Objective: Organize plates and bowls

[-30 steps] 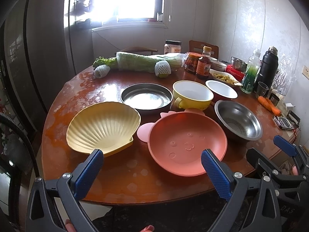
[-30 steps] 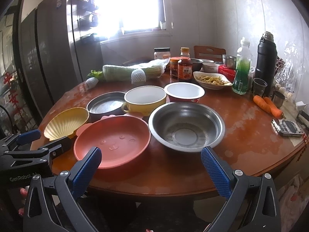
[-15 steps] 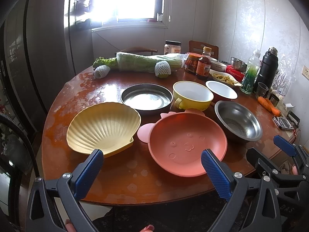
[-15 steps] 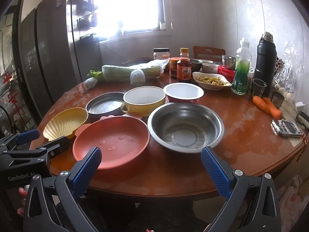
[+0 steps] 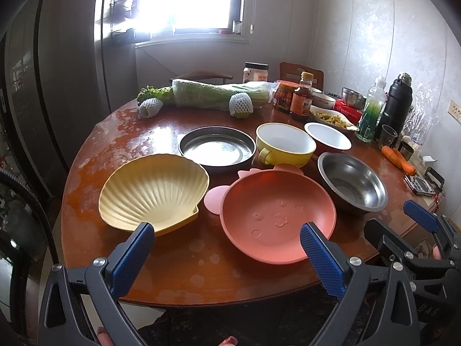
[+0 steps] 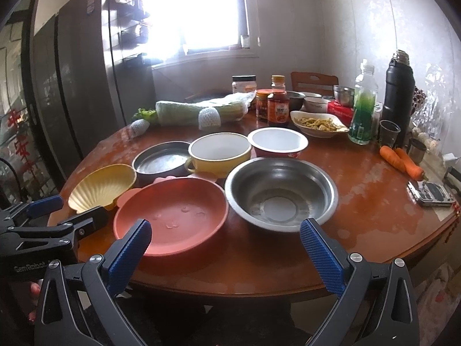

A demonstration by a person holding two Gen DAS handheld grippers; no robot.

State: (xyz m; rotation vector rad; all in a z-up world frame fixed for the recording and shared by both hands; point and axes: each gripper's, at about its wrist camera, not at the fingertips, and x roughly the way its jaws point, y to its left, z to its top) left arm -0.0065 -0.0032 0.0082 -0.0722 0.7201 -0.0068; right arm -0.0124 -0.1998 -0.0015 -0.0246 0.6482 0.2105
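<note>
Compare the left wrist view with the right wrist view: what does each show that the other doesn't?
Left wrist only: the right tongs at the frame's right edge, and the whole ribbed face of the shell-shaped yellow plate.
Right wrist only: the left tongs at the left edge, and the red outside of the white-lined bowl.
Both: the pink plate, steel bowl, yellow mug-bowl, dark round pan, carrots, each view's own tongs open and empty.

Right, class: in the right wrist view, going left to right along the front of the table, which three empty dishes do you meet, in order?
Yellow shell-shaped dish → pink plate with ears → steel bowl.
</note>
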